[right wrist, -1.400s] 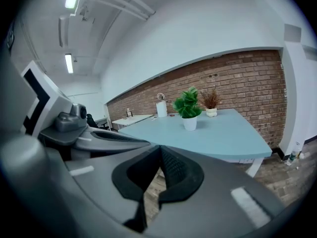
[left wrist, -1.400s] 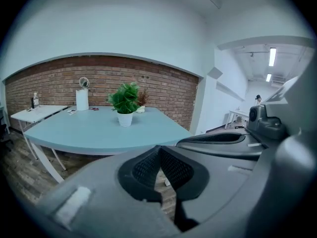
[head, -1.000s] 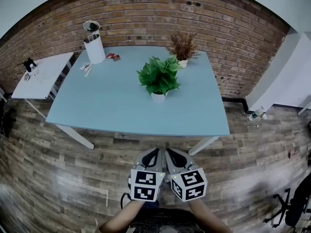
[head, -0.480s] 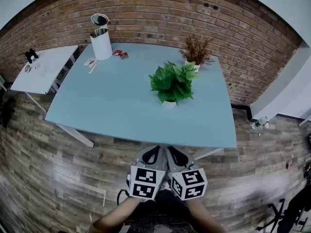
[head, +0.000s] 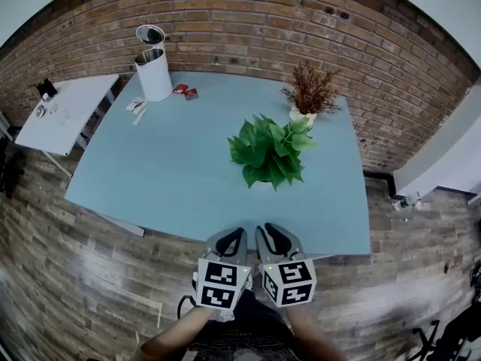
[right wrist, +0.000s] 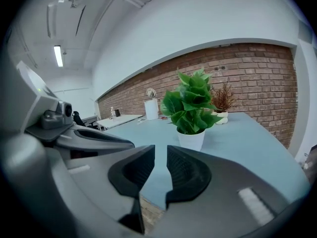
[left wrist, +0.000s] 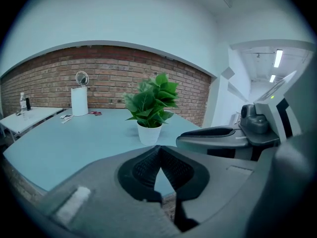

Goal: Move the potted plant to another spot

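Your left gripper (head: pixel 230 241): jaws pressed together, empty | your right gripper (head: pixel 272 239): jaws opening, narrow gap, nothing between them | potted plant (head: pixel 269 153): upright on the blue surface (head: pixel 165 171), beyond both grippers, near the dried plant (head: pixel 310 89), untouched

- We see a red brick wall (head: pixel 248 21) running behind the table
- Floor (head: pixel 75 262) is grey-brown wood planks in mixed tones
- Big light blue table (head: pixel 165 164) on white legs fills the middle of our head view
- Small white side table (head: pixel 71 111) stands just left of it, near the brick
- We note a plain white wall (left wrist: pixel 124 19) above the brick
- Ceiling tube lights (right wrist: pixel 58 55) are lit
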A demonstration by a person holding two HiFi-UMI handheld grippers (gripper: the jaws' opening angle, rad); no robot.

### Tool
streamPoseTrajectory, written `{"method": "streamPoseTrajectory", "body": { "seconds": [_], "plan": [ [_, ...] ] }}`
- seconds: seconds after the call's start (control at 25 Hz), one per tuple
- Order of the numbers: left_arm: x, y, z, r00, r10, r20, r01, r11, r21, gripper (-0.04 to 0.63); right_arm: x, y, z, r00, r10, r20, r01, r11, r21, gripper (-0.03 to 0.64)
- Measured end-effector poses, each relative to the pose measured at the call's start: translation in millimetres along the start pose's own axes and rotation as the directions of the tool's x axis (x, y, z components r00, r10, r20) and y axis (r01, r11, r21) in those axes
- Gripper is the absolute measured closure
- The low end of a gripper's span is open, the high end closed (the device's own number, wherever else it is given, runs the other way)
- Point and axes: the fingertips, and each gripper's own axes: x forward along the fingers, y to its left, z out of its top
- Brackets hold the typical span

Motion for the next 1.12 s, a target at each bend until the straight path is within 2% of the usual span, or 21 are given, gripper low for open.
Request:
{"method": "streamPoseTrajectory", "body": {
  "seconds": [0.2, 0.36, 0.52, 0.8, 1.12],
  "plan": [
    [30.5, 15.2, 8.4, 1.000, 0.024, -0.013, -0.025, 1.000, -0.017, 0.603, 32.3, -31.0, 5.6, 1.000, -0.011, -0.011, 0.011, 1.000, 0.000, 0.533],
    [50.9, 29.5, 12.0, 0.998, 0.048, -0.035, -0.049, 0.999, -0.024, 0.603, 56.2, -56.2, 5.8, 0.999, -0.034, -0.021, 0.035, 0.999, 0.021, 0.474],
    [65.3, 46.6, 15.8, 0.995, 0.082, -0.049, -0.084, 0.996, -0.030, 0.603, 85.2, -68.6, 3.7, 0.999, -0.024, -0.037, 0.025, 0.999, 0.032, 0.395],
    [80.6, 71.1, 27.7, 0.986, 0.152, -0.064, -0.154, 0.988, -0.025, 0.603, 128.1, -87.6, 1.0, 0.998, -0.018, -0.062, 0.016, 0.999, -0.033, 0.289],
    [79.0, 96.8, 30.9, 0.977, 0.206, -0.056, -0.208, 0.978, -0.029, 0.603, 151.0, -95.5, -5.7, 0.995, -0.067, -0.070, 0.063, 0.996, -0.060, 0.186]
  ]
}}
